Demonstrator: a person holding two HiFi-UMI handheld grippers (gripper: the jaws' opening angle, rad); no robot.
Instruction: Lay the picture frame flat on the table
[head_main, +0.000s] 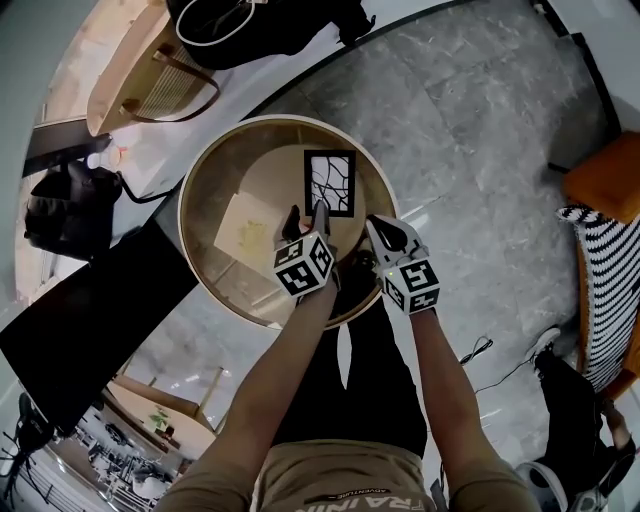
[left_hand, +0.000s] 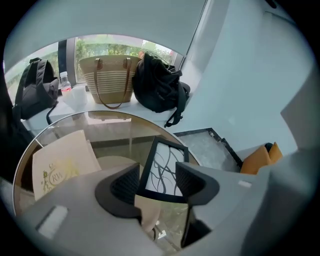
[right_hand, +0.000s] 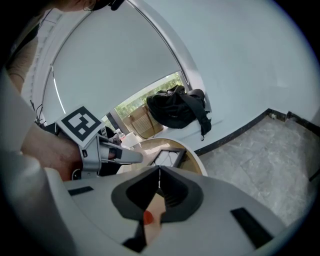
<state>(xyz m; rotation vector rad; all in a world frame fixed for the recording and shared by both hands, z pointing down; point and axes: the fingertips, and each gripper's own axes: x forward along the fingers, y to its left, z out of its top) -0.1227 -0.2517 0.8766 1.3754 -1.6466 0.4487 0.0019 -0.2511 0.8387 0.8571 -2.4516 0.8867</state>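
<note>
The black picture frame (head_main: 330, 183) with a white branch pattern lies flat on the round glass table (head_main: 197, 165), toward its far right side. My left gripper (head_main: 306, 214) hovers just in front of the frame's near edge, jaws open and empty. In the left gripper view the frame (left_hand: 167, 162) shows beyond and between the spread jaws of the left gripper (left_hand: 157, 175), touching neither pad. My right gripper (head_main: 380, 230) sits to the right near the table rim, shut with nothing in it. In the right gripper view its jaws (right_hand: 159, 172) meet, with the frame (right_hand: 167, 157) ahead.
A beige printed card (head_main: 245, 230) lies on the table to the left of the frame. A woven tote (head_main: 150, 70) and a black backpack (head_main: 260, 25) rest on the white ledge behind. An orange chair (head_main: 605, 175) and a striped cushion (head_main: 600, 290) stand at the right.
</note>
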